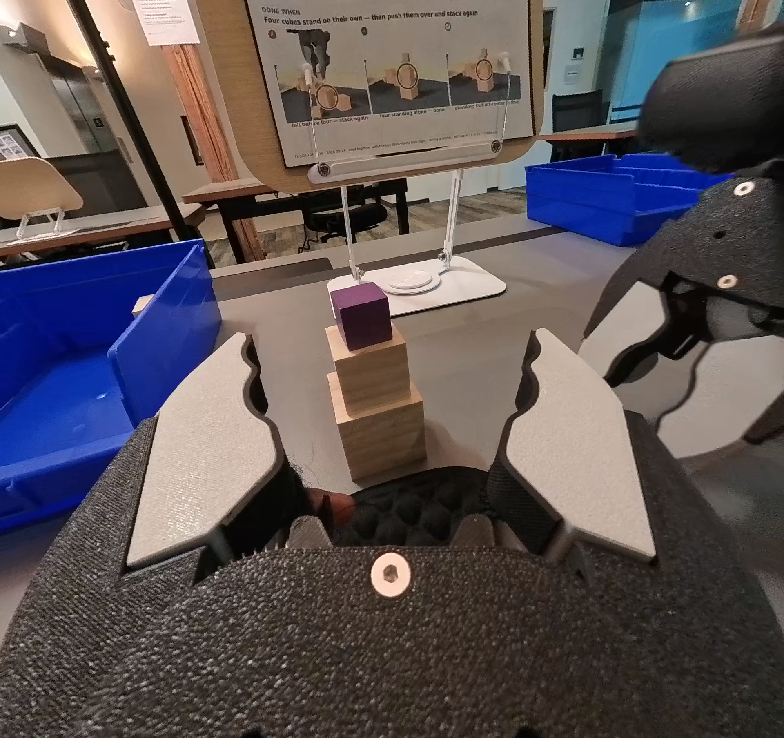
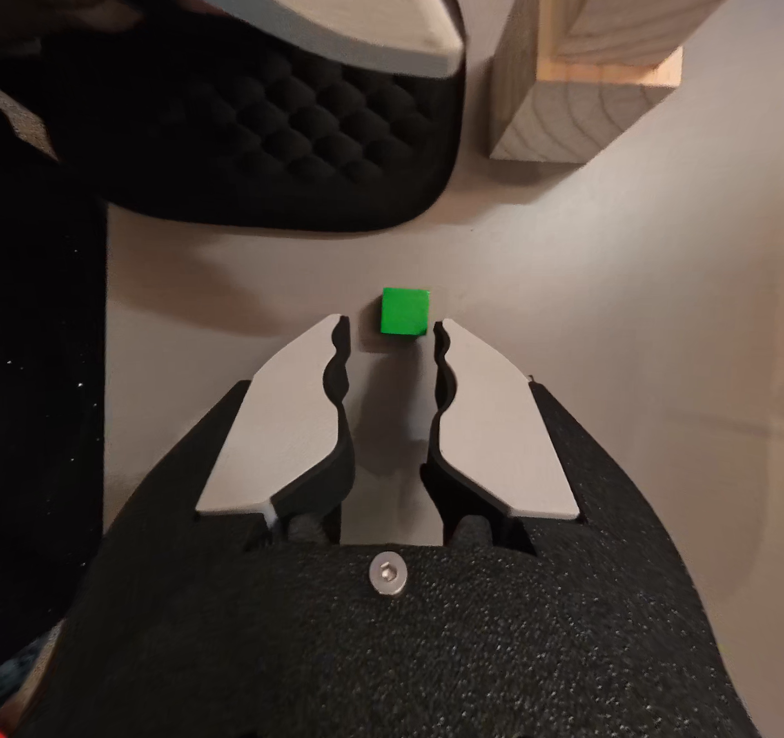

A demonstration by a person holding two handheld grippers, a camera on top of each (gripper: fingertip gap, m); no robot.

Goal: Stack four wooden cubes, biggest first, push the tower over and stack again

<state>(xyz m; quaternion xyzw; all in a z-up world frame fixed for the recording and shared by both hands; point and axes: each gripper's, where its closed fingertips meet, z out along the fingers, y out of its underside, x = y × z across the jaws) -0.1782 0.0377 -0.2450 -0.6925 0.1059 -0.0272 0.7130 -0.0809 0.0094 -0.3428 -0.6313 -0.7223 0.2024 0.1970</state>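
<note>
Three cubes stand stacked at mid-frame: two wooden cubes point(image 1: 373, 395) with one purple cube point(image 1: 361, 315) on top, between but beyond the left gripper's point(image 1: 390, 361) wide, bare jaws. Two blue bins point(image 1: 127, 335) flank them, both cut off by the frame edges. One small green cube point(image 2: 404, 311) lies on the grey table point(image 2: 594, 293) just past the right gripper's point(image 2: 392, 327) narrowly parted fingertips, apparently untouched.

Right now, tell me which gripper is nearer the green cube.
Right. The right gripper hovers open just short of the green cube; the left gripper sits aside, facing the block tower.

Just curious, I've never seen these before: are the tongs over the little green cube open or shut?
Open. The right tongs hang above the green cube, with grey table visible between their fingers; neither pad presses the cube.
</note>
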